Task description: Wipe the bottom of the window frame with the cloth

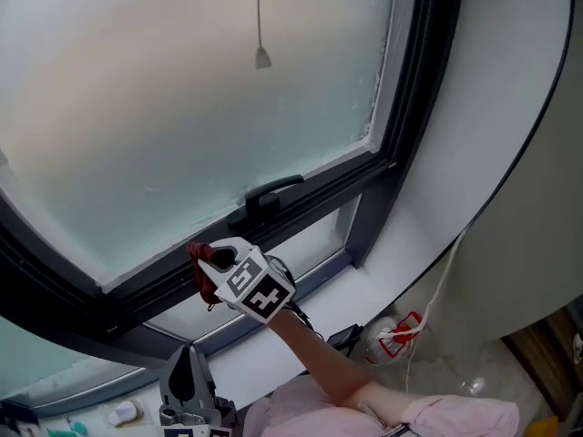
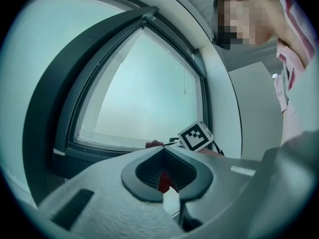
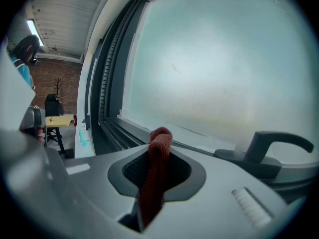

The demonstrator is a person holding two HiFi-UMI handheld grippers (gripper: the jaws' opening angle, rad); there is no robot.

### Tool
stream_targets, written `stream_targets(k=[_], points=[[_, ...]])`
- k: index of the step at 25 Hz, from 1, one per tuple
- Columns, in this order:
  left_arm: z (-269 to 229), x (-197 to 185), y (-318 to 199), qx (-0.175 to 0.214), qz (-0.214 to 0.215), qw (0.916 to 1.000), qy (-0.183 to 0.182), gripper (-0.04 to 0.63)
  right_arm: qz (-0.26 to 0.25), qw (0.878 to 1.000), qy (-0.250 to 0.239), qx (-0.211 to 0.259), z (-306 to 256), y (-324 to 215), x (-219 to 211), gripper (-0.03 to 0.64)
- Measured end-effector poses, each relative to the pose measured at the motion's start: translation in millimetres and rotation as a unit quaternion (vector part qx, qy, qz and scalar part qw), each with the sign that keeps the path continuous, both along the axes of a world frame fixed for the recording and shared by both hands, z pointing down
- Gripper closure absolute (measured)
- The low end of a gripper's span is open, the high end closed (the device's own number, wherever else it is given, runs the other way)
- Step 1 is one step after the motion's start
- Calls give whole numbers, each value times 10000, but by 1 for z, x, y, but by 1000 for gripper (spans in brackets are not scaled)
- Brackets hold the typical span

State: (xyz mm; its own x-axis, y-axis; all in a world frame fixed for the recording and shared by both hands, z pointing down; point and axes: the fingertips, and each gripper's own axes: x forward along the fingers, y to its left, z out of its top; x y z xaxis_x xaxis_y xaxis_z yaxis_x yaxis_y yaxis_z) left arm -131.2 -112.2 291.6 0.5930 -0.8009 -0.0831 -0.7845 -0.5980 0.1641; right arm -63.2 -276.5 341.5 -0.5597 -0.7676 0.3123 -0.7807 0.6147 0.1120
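Observation:
A dark red cloth (image 1: 200, 279) is pinched in my right gripper (image 1: 206, 262), which is shut on it and holds it against the dark bottom rail of the window frame (image 1: 314, 209), just left of the black handle (image 1: 270, 193). In the right gripper view the cloth (image 3: 158, 156) sticks up out of the shut jaws of the right gripper (image 3: 154, 183), with the frame's bottom rail (image 3: 117, 133) and the handle (image 3: 271, 146) behind it. My left gripper (image 1: 188, 376) hangs low at the bottom left, apart from the frame, shut and empty (image 2: 167, 183).
A white sill (image 1: 387, 276) runs below the frame. A clear bag with red print (image 1: 397, 333) lies under it to the right. A pull cord's weight (image 1: 262, 58) hangs before the frosted glass. Small items (image 1: 123, 414) sit on the sill at lower left.

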Motion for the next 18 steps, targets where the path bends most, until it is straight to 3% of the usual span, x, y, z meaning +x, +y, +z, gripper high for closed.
stream_targets(k=[9,18], points=[[1,37,1,139,428,9985,-325,595,33,9998,-100,176,-5,7,23,558],[4,23,1,170,53,9985,-523,595,49,9995,-114,300,-6,6,21,558]])
